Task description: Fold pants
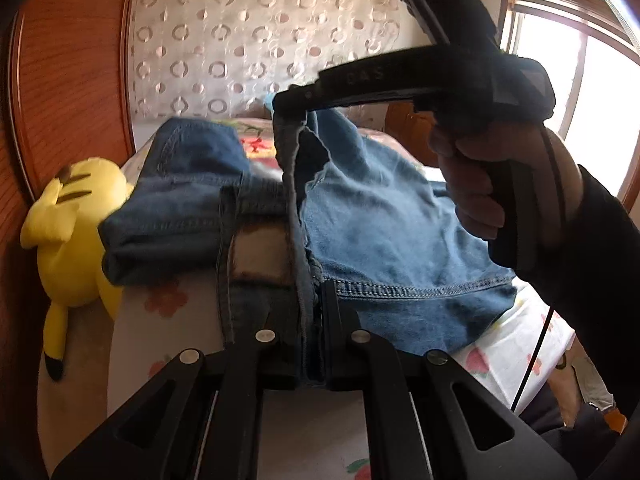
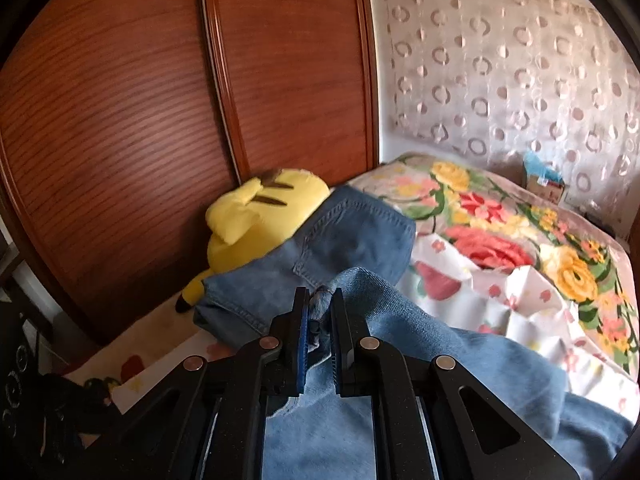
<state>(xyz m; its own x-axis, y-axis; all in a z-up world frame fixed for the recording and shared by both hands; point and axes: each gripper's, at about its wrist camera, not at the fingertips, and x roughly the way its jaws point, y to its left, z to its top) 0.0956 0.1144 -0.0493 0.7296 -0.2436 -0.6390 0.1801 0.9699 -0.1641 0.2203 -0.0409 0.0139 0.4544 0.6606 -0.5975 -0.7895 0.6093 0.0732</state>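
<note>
Blue denim pants (image 1: pixel 384 224) hang lifted over the bed, with a folded part (image 1: pixel 176 216) lying at the bed's left edge. My left gripper (image 1: pixel 310 300) is shut on the waistband edge, which runs up between its fingers. In the left wrist view the right gripper (image 1: pixel 292 106) pinches the same edge higher up, gripped by a hand (image 1: pixel 480 176) in a dark sleeve. The right wrist view shows my right gripper (image 2: pixel 320 300) shut on a bunch of denim (image 2: pixel 322 300), the pants (image 2: pixel 420 344) draping under it toward the folded part (image 2: pixel 340 240).
A yellow plush toy (image 1: pixel 72 240) (image 2: pixel 260 216) lies at the bed's left edge against a wooden wardrobe (image 2: pixel 140 120). A floral blanket (image 2: pixel 520 232) covers the bed's far side. A small box (image 2: pixel 544 182) stands at the head. A window (image 1: pixel 568 80) is at the right.
</note>
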